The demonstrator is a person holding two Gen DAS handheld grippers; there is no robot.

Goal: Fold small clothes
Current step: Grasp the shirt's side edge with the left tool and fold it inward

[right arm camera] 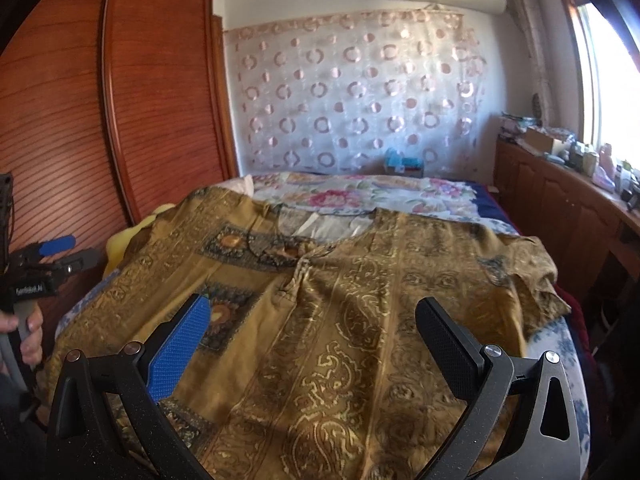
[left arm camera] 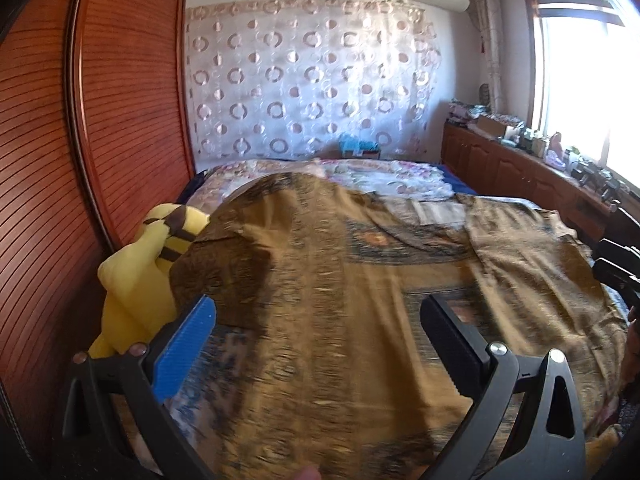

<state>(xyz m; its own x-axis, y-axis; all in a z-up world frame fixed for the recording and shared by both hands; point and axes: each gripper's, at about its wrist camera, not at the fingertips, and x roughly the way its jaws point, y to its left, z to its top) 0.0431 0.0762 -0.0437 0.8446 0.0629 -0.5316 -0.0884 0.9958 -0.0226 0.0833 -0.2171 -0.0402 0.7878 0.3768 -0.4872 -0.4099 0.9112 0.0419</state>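
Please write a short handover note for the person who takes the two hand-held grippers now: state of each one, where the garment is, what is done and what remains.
Left hand-held gripper: open, empty, above the left part of the shirt.
Right hand-held gripper: open, empty, above the lower middle of the shirt.
The brown patterned shirt lies spread flat on the bed, front opening toward the far end, the right sleeve rumpled. A yellow plush toy lies at its left edge.
Done: shirt laid out. No fold is visible.
Left: grasp the edges and do all the folds.
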